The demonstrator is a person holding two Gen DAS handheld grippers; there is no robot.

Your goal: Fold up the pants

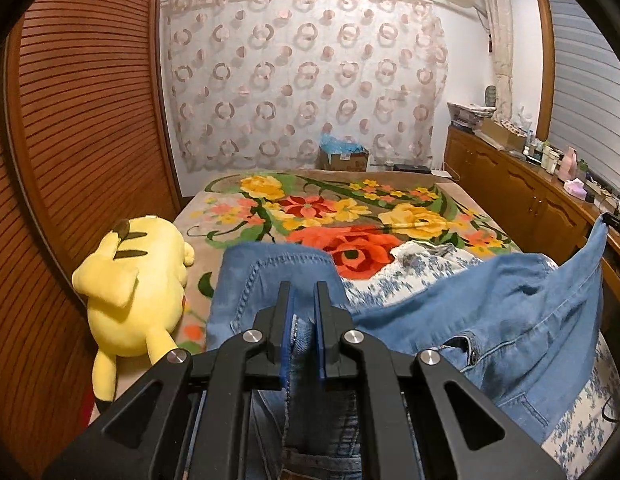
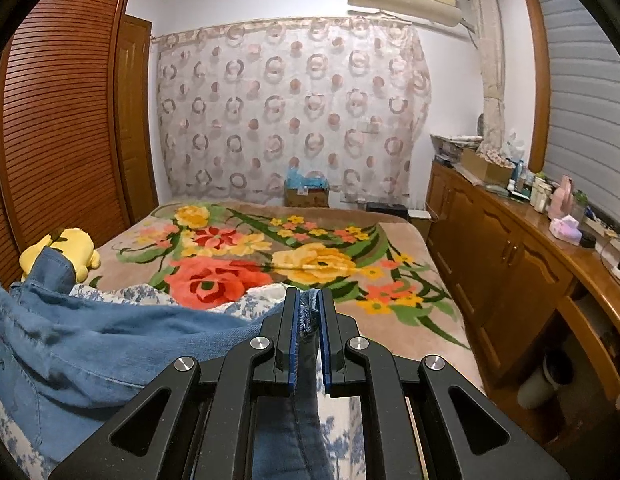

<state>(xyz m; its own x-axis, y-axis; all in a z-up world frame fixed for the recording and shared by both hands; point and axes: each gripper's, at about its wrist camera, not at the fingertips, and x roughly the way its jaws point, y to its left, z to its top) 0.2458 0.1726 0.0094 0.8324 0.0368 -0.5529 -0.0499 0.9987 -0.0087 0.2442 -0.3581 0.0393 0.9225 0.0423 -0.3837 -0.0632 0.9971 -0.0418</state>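
Through the left wrist camera we saw our left gripper [image 1: 303,292] pinched narrow on a fold of the blue denim pants [image 1: 490,312], the cloth running down between the blue pads and hanging below the jaws. The pants were lifted off the bed and spread to the right, where a far corner of the denim rose to a point held by the right gripper [image 1: 614,222], only a dark edge of which we could make out. Under the pants lay a white cloth with blue flowers [image 1: 406,276], and beyond it the floral blanket [image 1: 350,208] covering the bed. A yellow plush toy [image 1: 138,276] lay on the left edge of the bed beside the slatted wooden wardrobe [image 1: 82,120]. Through the right wrist camera we saw our right gripper [image 2: 309,300] likewise closed tight on a bunched edge of the pants [image 2: 110,340], a strip of denim passing between its pads and dropping beneath. From there the pants stretched away to the left, raised above the blue-flowered cloth [image 2: 122,294], with one upturned end standing just in front of the plush toy [image 2: 70,244]. The blanket [image 2: 270,240] lay flat ahead, a wooden sideboard [image 2: 510,264] ran along the right wall, and a circle-patterned curtain [image 2: 294,112] hung at the far end.
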